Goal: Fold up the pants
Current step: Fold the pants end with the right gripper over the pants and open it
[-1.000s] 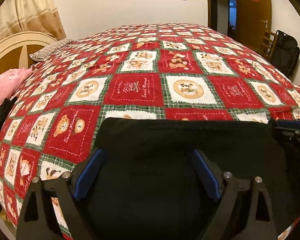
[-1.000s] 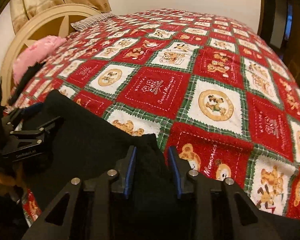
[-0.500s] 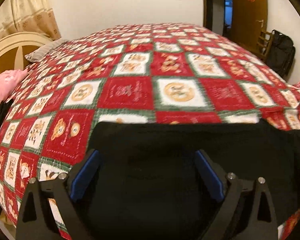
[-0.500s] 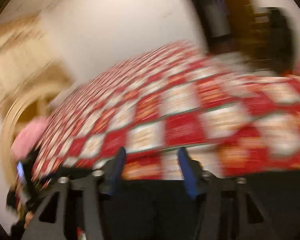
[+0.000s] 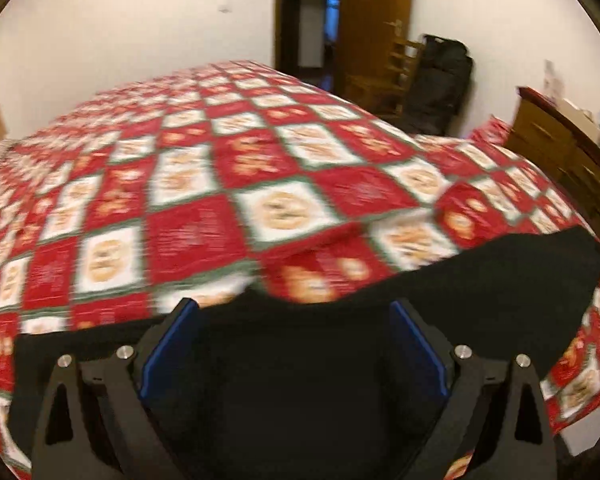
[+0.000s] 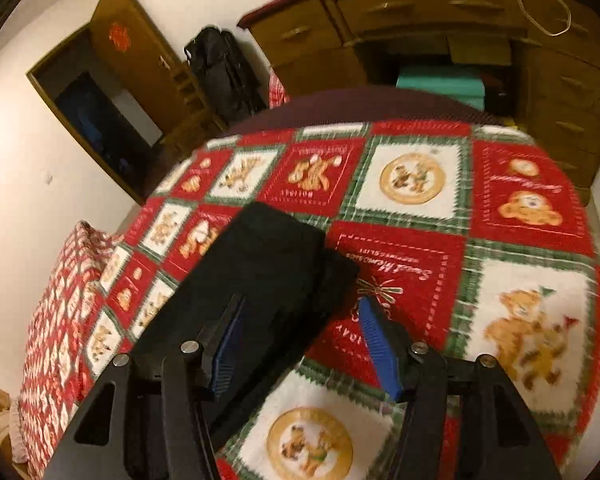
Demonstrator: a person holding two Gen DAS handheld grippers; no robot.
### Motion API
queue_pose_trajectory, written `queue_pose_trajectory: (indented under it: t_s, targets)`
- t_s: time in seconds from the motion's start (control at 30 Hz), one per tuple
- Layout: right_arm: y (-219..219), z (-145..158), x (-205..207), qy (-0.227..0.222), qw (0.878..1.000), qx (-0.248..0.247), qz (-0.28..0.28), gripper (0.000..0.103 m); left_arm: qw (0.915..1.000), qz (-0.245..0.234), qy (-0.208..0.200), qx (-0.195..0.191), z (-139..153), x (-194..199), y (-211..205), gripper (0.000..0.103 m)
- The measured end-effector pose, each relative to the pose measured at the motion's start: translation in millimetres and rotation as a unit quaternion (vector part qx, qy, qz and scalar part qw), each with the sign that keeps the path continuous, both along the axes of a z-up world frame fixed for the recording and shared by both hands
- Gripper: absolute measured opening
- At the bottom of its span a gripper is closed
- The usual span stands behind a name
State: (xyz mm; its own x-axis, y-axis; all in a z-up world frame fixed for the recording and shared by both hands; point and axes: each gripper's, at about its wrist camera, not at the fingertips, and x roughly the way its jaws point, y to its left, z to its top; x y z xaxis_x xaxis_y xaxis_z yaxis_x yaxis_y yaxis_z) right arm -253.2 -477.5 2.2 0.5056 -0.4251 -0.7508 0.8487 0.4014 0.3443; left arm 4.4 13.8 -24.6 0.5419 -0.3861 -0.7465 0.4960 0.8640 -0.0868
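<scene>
Black pants [image 5: 480, 284] lie flat across the near edge of a bed covered by a red, white and green bear-print quilt [image 5: 228, 184]. My left gripper [image 5: 292, 352] is open, its blue pads wide apart just above the dark cloth, holding nothing. In the right wrist view the leg ends of the pants [image 6: 268, 256] lie stacked on the quilt [image 6: 460, 208]. My right gripper [image 6: 300, 344] is open above their right edge; the left pad is over the cloth, the right pad over the quilt.
A wooden dresser [image 6: 440, 24] stands beyond the foot of the bed, with a teal box [image 6: 440, 84] under it. A black bag [image 6: 220, 72] and an open wooden door [image 6: 140, 56] are by the white wall. Dresser [image 5: 564, 148] at right.
My right gripper has opened and swung right, from the waist end to the leg ends of the pants. My left gripper stayed open and turned right over the cloth.
</scene>
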Motion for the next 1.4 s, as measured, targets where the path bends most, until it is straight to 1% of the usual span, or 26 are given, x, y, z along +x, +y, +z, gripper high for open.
queue_pose_trajectory:
  t_s: [0.03,0.07,0.1,0.2,0.3,0.33,0.37,0.4,0.43,0.5,0.57,0.63,0.73,0.83,0.9,0.93,0.97,1.0,1.1,1.13,1.17,1.23,1.27,1.3,1.33,1.4]
  targets:
    - [-5.2,-6.3,1.2,-0.003,1.0,0.015,-0.008,0.059,0.9999,-0.006,0.008,-0.003,-0.3,-1.6,-7.5,0.098]
    - [-5.3,-5.4,1.8,-0.012,1.0,0.005,-0.014,0.059,0.9998,-0.012,0.017,-0.005,-0.2,-5.4,-16.3,0.098]
    - [-5.8,-5.2,4.3,-0.007,1.0,0.001,-0.019,0.059,0.9996,-0.018,0.022,-0.006,-0.4,-8.2,-21.2,0.098]
    - [-4.9,-6.3,6.7,-0.018,1.0,-0.008,-0.014,0.059,0.9992,-0.03,0.025,-0.003,-1.1,-18.8,-30.0,0.098]
    - [1.8,-7.9,19.2,0.001,1.0,-0.025,0.0,0.058,0.9991,-0.033,0.027,0.008,-3.3,-24.3,-34.6,0.098]
    - [3.0,-8.5,23.1,0.007,1.0,-0.028,0.005,0.047,0.9991,-0.031,0.029,0.009,-3.7,-24.4,-35.4,0.098]
    - [1.5,-10.5,26.1,0.007,1.0,-0.021,0.013,0.026,0.9991,-0.029,0.032,0.007,-3.8,-24.3,-36.8,0.098]
    - [-0.7,-12.4,27.8,0.006,1.0,-0.012,0.02,0.017,0.999,-0.028,0.036,0.004,-3.6,-24.7,-37.4,0.098]
    - [-1.5,-14.2,28.1,0.003,1.0,-0.009,0.025,0.016,0.9988,-0.029,0.04,-0.001,-3.7,-24.0,-38.8,0.098]
    - [-2.0,-14.0,29.9,-0.001,0.999,-0.006,0.041,0.011,0.9987,-0.034,0.039,-0.001,-3.0,-25.6,-42.0,0.098]
    - [4.6,-5.1,31.7,-0.01,0.998,-0.021,0.062,0.01,0.9987,-0.038,0.032,0.004,-2.7,-28.1,-44.2,0.098]
    - [22.8,16.4,37.0,-0.025,0.993,-0.055,0.101,0.01,0.9988,-0.04,0.028,0.01,-3.1,-29.1,-44.6,0.098]
    - [65.6,54.0,55.8,-0.048,0.978,-0.098,0.177,0.009,0.9991,-0.034,0.026,0.006,-1.6,-26.7,-38.0,0.098]
    - [126.2,82.3,86.2,-0.059,0.949,-0.145,0.272,0.009,0.9996,-0.019,0.021,-0.001,1.3,-20.7,-25.5,0.098]
    - [174.5,87.5,110.3,-0.057,0.922,-0.166,0.346,0.009,0.9998,-0.006,0.018,-0.004,3.1,-16.4,-16.2,0.098]
    - [194.3,85.6,118.6,-0.054,0.91,-0.175,0.373,0.009,0.9998,0.001,0.016,-0.007,4.2,-14.5,-10.6,0.098]
    - [218.6,80.2,129.1,-0.048,0.894,-0.184,0.406,0.009,0.9998,0.011,0.015,-0.012,5.5,-11.9,-2.3,0.098]
    - [244.9,70.9,139.7,-0.041,0.876,-0.194,0.44,0.009,0.9996,0.018,0.014,-0.015,6.5,-10.0,4.3,0.098]
    - [300.3,37.1,158.0,-0.019,0.835,-0.205,0.511,0.009,0.9989,0.043,0.007,-0.02,8.2,-3.9,25.2,0.098]
    - [318.6,23.4,161.6,-0.01,0.819,-0.208,0.535,0.009,0.9985,0.051,0.006,-0.021,8.6,-2.6,31.8,0.098]
    - [340.7,6.0,163.8,0.01,0.797,-0.227,0.56,0.009,0.9977,0.063,0.005,-0.024,8.5,-0.9,41.4,0.098]
    - [370.9,-22.5,161.5,0.049,0.758,-0.269,0.592,0.009,0.9965,0.078,0.007,-0.028,7.8,1.9,54.6,0.098]
    - [381.6,-37.7,159.7,0.07,0.741,-0.29,0.602,0.009,0.9961,0.083,0.008,-0.03,7.6,3.2,59.0,0.098]
    - [386.3,-48.2,158.3,0.085,0.732,-0.304,0.604,0.011,0.9955,0.089,0.01,-0.031,6.6,4.0,64.2,0.098]
    - [386.0,-53.2,156.0,0.092,0.727,-0.313,0.604,0.011,0.9951,0.094,0.011,-0.031,5.1,4.9,68.7,0.098]
    - [382.7,-52.5,150.8,0.093,0.718,-0.332,0.605,0.013,0.9947,0.098,0.011,-0.028,2.6,6.7,72.8,0.098]
